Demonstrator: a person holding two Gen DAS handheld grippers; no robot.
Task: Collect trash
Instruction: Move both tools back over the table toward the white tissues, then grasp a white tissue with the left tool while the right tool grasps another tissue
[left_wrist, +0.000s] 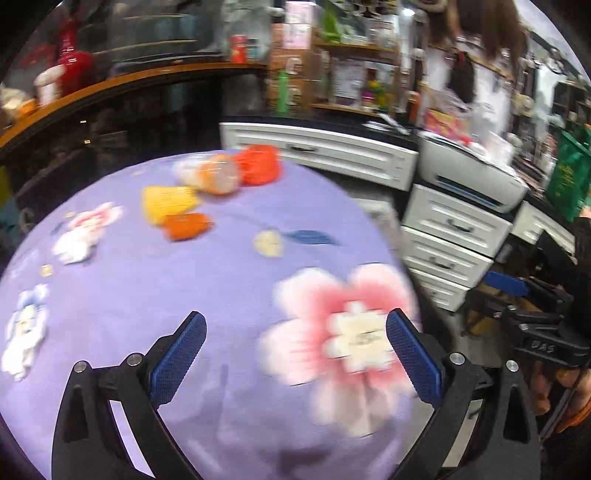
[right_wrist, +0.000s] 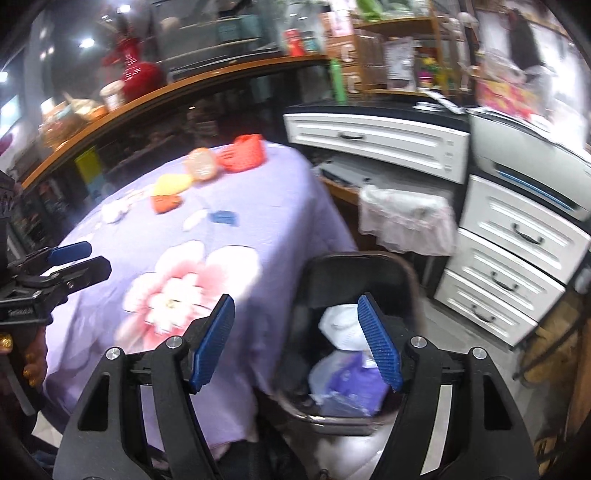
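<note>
Only my right wrist view shows the black bin (right_wrist: 354, 273) beside the tabletop (right_wrist: 236, 229), with white and purple wrappers (right_wrist: 347, 373) lying in it; my left wrist view looks across the purple flowered cloth instead. My left gripper (left_wrist: 295, 354) has its fingers spread wide with nothing between them. My right gripper (right_wrist: 295, 343) hangs over the bin's edge, fingers partly apart and holding nothing. Trash left on the tabletop, far end: one yellow packet (left_wrist: 168, 201), one orange packet (left_wrist: 186, 225), one blue scrap (left_wrist: 312, 237), one crumpled white piece (left_wrist: 74, 247). One red basket (left_wrist: 258, 164) stands beyond them. Everything is too blurred to read any label.
</note>
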